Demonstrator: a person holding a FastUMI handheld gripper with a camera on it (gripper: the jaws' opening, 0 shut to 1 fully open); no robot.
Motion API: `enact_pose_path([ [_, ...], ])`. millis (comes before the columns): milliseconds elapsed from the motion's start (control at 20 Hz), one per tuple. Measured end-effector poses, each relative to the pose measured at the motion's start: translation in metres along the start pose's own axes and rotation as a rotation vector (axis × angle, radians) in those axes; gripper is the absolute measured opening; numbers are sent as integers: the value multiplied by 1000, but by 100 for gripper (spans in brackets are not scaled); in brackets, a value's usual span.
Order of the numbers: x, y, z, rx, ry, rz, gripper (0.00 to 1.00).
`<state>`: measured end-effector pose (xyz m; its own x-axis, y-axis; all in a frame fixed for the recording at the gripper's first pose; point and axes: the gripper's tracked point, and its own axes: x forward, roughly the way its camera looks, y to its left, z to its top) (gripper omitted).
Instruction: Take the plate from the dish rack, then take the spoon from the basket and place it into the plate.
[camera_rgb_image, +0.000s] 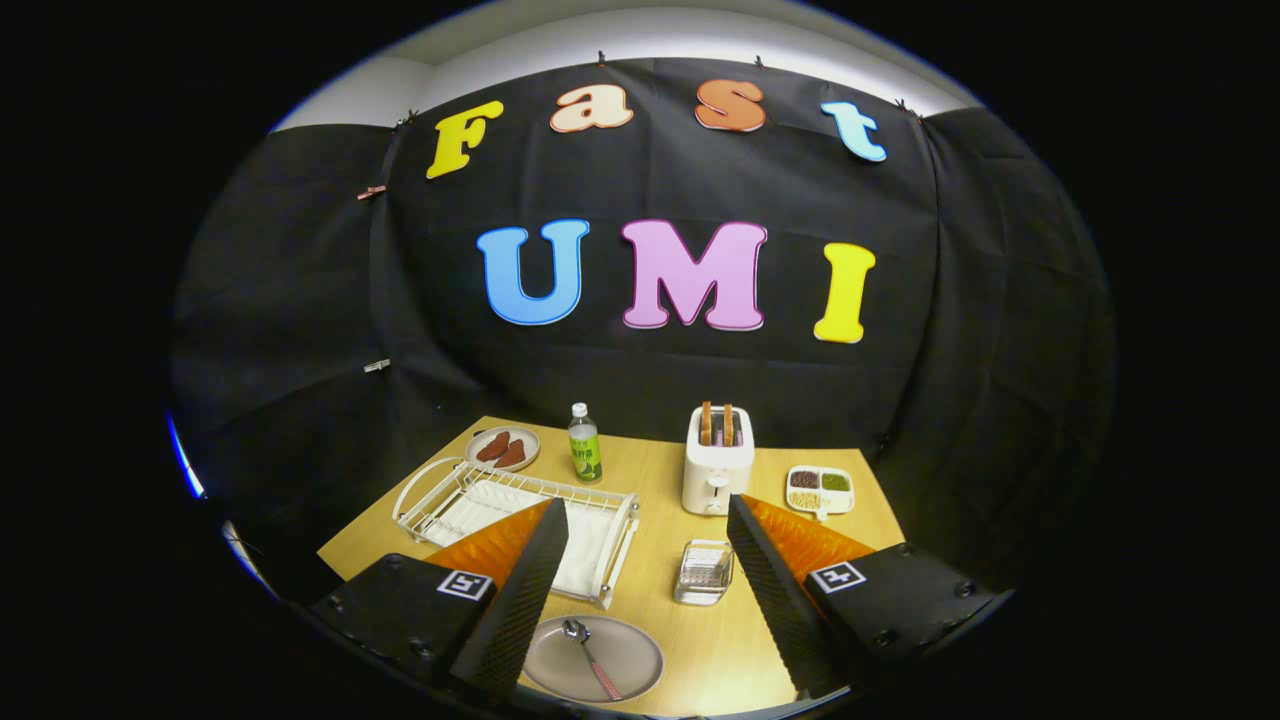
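Gripper view: gripper (645, 560) fingers spread wide, holding nothing, raised above the table (655, 470). Spoon (590, 655) lies in the plate (595, 660) near the left finger, ahead of the dish rack (515, 510); basket (703, 572) sits between the fingers. Task looks done. Risk: dropping low again could clip the plate rim and tip the spoon out

Spoon (590, 658) lies in plate (640, 660) (before the dish rack (520, 515)).

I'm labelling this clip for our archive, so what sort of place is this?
Most likely a staged kitchen tabletop in a recording booth: a wooden table against a black cloth wall holds a dish rack, a toaster and a plate with a spoon. The gripper hangs above, jaws open.
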<state>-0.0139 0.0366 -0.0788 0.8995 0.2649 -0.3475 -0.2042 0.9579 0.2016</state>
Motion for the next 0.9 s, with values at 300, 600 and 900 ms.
enact_pose_path([
  [300,-23,-7,53,-50,-165,-79,98],
  [600,-40,-27,66,-41,-267,-152,97],
  [900,-32,-45,53,-77,-218,-191,98],
])
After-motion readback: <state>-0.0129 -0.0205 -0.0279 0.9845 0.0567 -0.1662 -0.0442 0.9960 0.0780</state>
